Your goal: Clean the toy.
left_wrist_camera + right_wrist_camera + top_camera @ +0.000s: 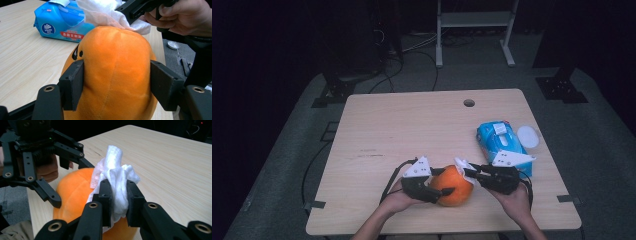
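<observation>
While the left tool point(439, 187) clamps the orange plush toy point(454, 186) at the tabletop's point(412, 125) 6 o'clock edge, the right tool point(468, 172) pinches a wet wipe point(113, 180) against its top, wiping apparently underway, unfinished.

An orange plush toy point(453, 185), rounded and soft with small black markings on one side, sits on the worktop point(412, 130) just beside the blue wipes pack point(499, 140). A crumpled white wipe point(113, 180) presses against its top.
</observation>
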